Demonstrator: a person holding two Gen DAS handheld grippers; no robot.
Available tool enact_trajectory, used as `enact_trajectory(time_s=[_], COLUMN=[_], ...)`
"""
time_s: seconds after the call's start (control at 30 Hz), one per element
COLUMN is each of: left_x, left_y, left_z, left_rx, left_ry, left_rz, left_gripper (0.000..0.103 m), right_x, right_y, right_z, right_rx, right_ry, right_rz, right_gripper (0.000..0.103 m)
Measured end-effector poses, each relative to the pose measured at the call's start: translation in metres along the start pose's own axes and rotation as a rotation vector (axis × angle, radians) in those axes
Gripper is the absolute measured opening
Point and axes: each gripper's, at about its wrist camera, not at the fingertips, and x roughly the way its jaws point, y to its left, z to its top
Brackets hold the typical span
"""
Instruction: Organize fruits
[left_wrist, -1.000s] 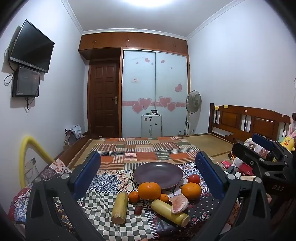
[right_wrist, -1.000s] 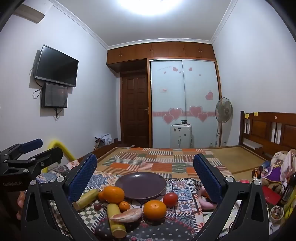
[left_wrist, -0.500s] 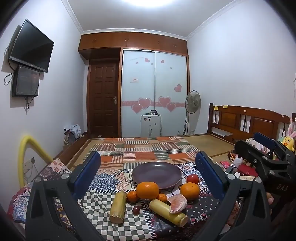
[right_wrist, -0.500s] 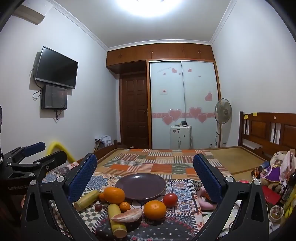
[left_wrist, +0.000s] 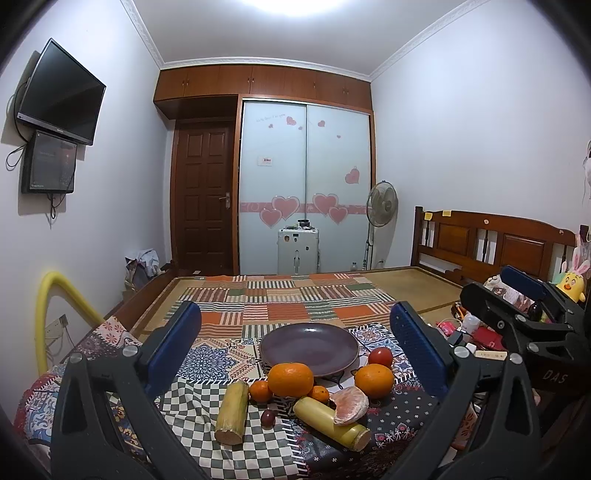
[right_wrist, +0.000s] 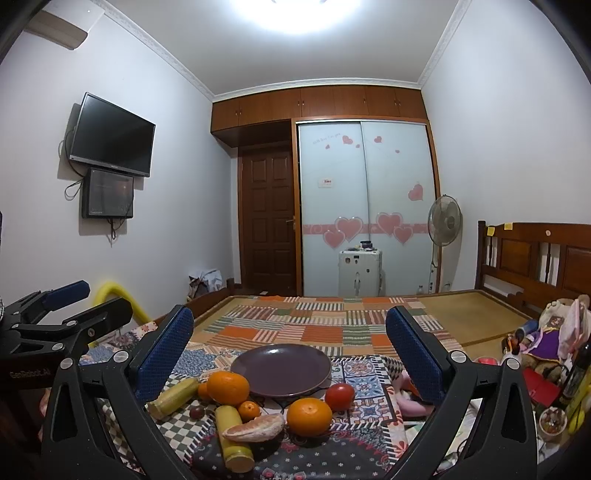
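A: Fruit's all bunched on the bedspread (left_wrist: 221, 354) just in front of the plate (left_wrist: 308, 344). Two cane sticks: the left stick (left_wrist: 232, 412) lies roughly front-to-back, the right stick (left_wrist: 330, 422) angles toward near-right, with a peeled pomelo chunk (left_wrist: 350, 400) resting on it.

B: And the grippers?

A: Left gripper (left_wrist: 295, 347) and right gripper (right_wrist: 288, 350) both hover level, aimed across the bed, jaws spread wide, nothing in them. Oranges (left_wrist: 290, 379) sit touching the plate rim, tomato (right_wrist: 340, 397) just beside. Plate's bare, open cloth beyond it.
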Motion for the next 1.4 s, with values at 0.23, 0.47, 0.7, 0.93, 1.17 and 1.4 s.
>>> enact_trajectory(time_s=[0.23, 0.47, 0.7, 0.93, 1.17, 1.4], left_x=[-0.0013, 0.0018, 0.0038, 0.0063, 0.0064, 0.0072], left_y=[0.0003, -0.0019, 0.0015, 0.0041, 0.0046, 0.0046], left_z=[0.0006, -0.0005, -0.0022, -0.0022, -0.003, -0.0024], left_rx=[-0.004, 0.0, -0.008, -0.014, -0.012, -0.013], left_ry=[0.001, 0.001, 0.007, 0.009, 0.009, 0.009], left_rz=[-0.003, -0.004, -0.005, -0.002, -0.002, -0.007], left_gripper=[0.103, 0.103, 0.103, 0.103, 0.103, 0.103], right_x=[0.0012, 0.0008, 0.0007, 0.0016, 0.002, 0.0019], right_y=[0.0, 0.0009, 0.0012, 0.0039, 0.0042, 0.0045], right_z=[0.0004, -0.0001, 0.0006, 0.0005, 0.0001, 0.0003], right_rx=[-0.001, -0.001, -0.001, -0.002, 0.001, 0.001], right_ry=[0.002, 0.002, 0.001, 0.005, 0.005, 0.003], right_rz=[0.002, 0.003, 0.003, 0.004, 0.004, 0.004], right_gripper=[0.103, 0.103, 0.103, 0.103, 0.103, 0.103])
